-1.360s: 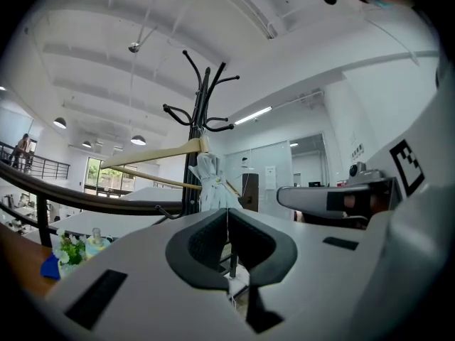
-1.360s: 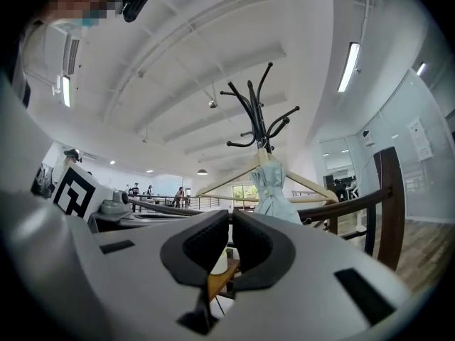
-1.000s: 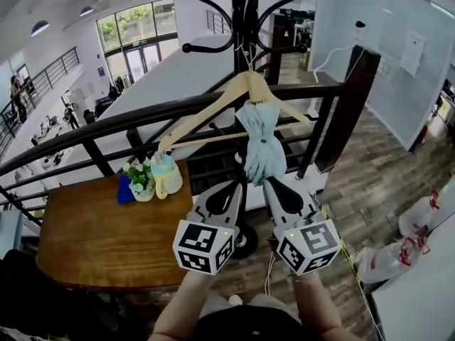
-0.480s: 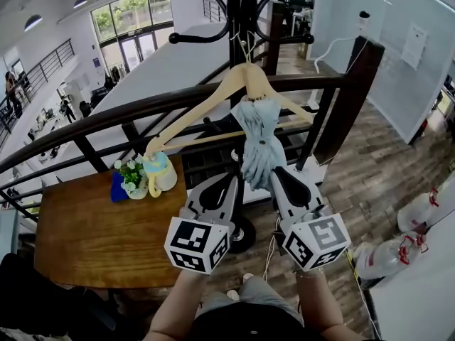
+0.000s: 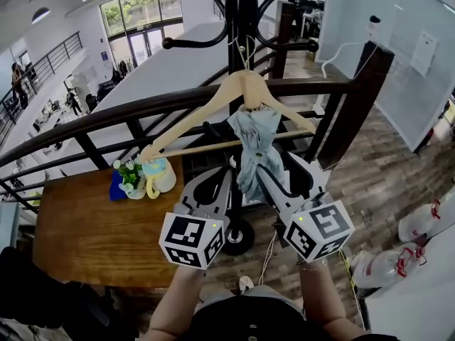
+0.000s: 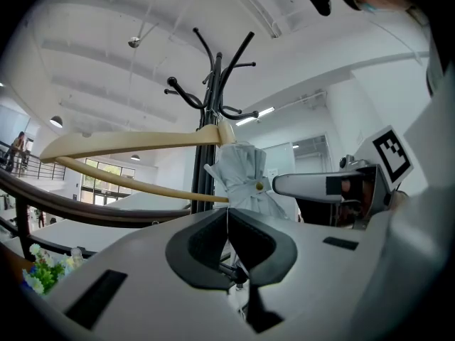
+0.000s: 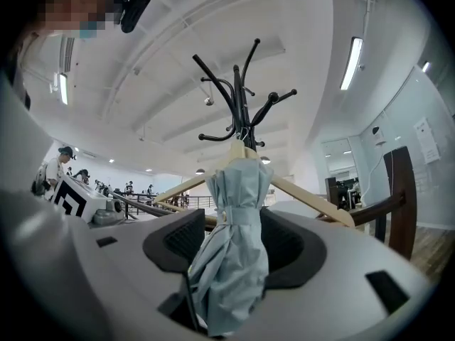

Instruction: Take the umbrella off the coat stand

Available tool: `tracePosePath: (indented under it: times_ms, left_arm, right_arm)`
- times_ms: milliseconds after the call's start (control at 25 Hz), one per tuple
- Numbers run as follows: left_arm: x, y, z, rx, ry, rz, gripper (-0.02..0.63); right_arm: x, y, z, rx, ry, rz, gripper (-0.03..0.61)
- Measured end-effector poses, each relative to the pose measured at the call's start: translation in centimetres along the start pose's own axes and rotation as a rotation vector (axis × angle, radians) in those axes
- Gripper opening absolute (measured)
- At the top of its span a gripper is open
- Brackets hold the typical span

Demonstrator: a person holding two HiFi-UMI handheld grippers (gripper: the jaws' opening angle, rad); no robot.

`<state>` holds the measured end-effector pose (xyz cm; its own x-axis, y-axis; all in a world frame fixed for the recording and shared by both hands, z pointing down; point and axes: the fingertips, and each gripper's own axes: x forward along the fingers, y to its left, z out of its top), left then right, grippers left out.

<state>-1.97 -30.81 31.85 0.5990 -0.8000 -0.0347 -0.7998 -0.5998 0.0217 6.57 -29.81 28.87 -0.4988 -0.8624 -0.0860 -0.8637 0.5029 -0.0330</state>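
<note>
the folded umbrella [image 5: 254,151] hangs from the wooden hanger [image 5: 206,109] on the coat stand [image 5: 240,20], long axis 12 to 6, its lower half between the right tongs [image 7: 238,227], whose jaws have just been opening and stand clear of it. the left tongs [image 6: 227,217] are pressed together, umbrella at their 1 o'clock; the right is nearer.

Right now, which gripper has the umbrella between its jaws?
The right gripper: its jaws have just been opening, with the pale blue umbrella between them. The left gripper's jaws are together.
</note>
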Motion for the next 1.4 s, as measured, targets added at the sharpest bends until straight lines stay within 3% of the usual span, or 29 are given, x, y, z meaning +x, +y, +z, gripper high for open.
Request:
tracePosePath:
  times_ms: [1080, 1400]
  left_arm:
    - [2.4, 1.6, 0.7, -0.003, -0.034, 0.048, 0.015]
    - [2.7, 2.1, 0.7, -0.007, -0.040, 0.064, 0.015]
  right_arm:
    - [5.3, -0.3, -0.6, -0.026, 0.190, 0.194, 0.256]
    - [5.9, -0.3, -1.0, 0.002, 0.185, 0.233, 0.258]
